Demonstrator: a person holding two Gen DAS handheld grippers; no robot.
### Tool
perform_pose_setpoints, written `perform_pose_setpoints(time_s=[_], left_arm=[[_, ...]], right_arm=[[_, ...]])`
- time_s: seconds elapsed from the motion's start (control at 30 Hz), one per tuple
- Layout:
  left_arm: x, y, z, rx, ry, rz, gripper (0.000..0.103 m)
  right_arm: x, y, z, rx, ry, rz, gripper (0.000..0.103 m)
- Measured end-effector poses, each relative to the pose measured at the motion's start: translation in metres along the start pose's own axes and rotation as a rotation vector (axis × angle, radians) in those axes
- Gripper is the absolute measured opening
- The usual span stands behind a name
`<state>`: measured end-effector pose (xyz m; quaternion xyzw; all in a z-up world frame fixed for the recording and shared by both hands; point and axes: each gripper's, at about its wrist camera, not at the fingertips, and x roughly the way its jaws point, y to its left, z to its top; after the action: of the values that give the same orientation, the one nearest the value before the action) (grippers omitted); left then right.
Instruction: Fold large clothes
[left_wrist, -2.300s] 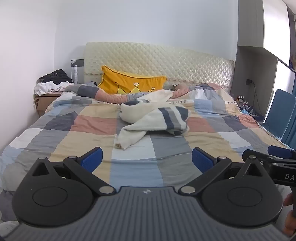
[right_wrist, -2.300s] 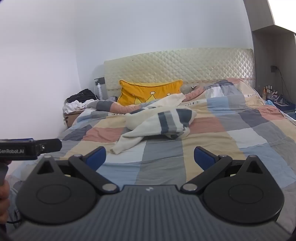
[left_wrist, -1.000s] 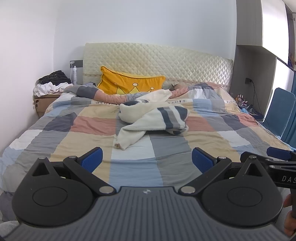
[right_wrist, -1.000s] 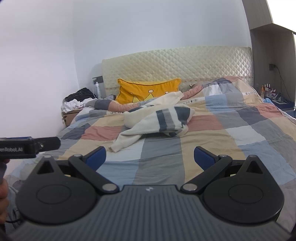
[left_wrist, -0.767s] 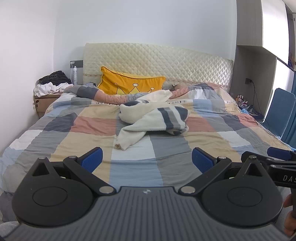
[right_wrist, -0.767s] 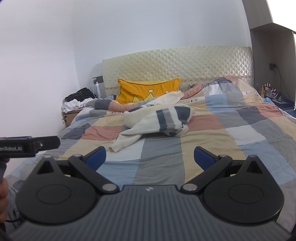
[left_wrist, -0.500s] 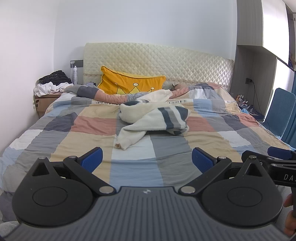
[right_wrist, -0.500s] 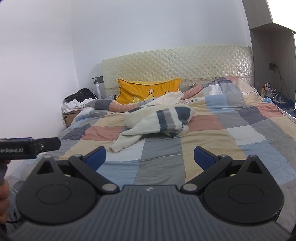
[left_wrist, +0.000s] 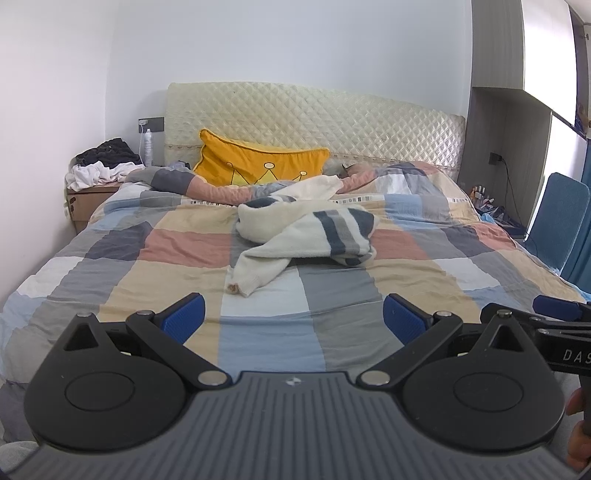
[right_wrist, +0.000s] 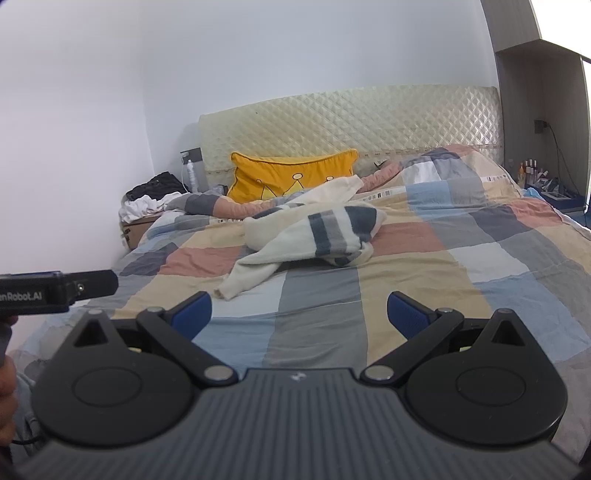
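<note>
A cream sweater (left_wrist: 295, 232) (right_wrist: 295, 232) with dark blue and grey stripes lies crumpled in the middle of the bed, one sleeve (left_wrist: 255, 273) trailing toward me. My left gripper (left_wrist: 293, 317) hovers open over the foot of the bed, well short of the sweater, with nothing between its blue pads. My right gripper (right_wrist: 299, 314) is open too, at about the same distance and slightly to the right. Each gripper shows at the edge of the other's view, the right gripper (left_wrist: 554, 314) as a blue tip and the left gripper (right_wrist: 55, 288) as a black body.
The bed carries a patchwork quilt (left_wrist: 177, 247) in blue, grey, peach and tan. A yellow crown pillow (left_wrist: 258, 166) leans on the quilted headboard (left_wrist: 314, 122). A nightstand (left_wrist: 92, 192) with heaped clothes stands at the left wall. A blue chair (left_wrist: 561, 218) is at the right.
Both grippers have held almost still and stayed open, with only a slight drift of the view. The sweater has not moved.
</note>
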<state>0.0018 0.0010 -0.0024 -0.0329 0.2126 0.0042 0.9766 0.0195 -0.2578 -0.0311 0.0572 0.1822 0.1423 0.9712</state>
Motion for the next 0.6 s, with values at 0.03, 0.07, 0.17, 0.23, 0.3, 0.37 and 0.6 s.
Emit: perform_pose_setpoints(time_s=[0.03, 0.07, 0.17, 0.23, 0.3, 0.37, 0.6], left_arm=[[0.0, 0.001, 0.0, -0.001, 0.001, 0.002, 0.103], [0.001, 0.0, -0.001, -0.001, 0.002, 0.004, 0.103], [0.004, 0.0, -0.001, -0.003, 0.008, 0.005, 0.103], [0.005, 0.0, -0.001, -0.001, 0.01, 0.006, 0.103], [0.006, -0.001, 0.0, 0.0, 0.005, 0.004, 0.103], [0.007, -0.002, 0.001, 0.013, -0.003, 0.001, 0.103], [0.013, -0.009, 0.007, 0.037, -0.02, -0.017, 0.103]], right_arm=[[0.0, 0.0, 0.0, 0.003, 0.002, -0.001, 0.103], [0.001, -0.001, 0.0, 0.005, 0.003, -0.001, 0.103], [0.002, -0.002, -0.002, 0.01, 0.007, -0.004, 0.103], [0.002, -0.003, -0.003, 0.012, 0.013, -0.003, 0.103], [0.003, -0.003, -0.003, 0.012, 0.017, -0.001, 0.103], [0.005, -0.002, 0.0, 0.012, 0.019, 0.002, 0.103], [0.007, -0.002, 0.003, 0.011, 0.011, 0.003, 0.103]])
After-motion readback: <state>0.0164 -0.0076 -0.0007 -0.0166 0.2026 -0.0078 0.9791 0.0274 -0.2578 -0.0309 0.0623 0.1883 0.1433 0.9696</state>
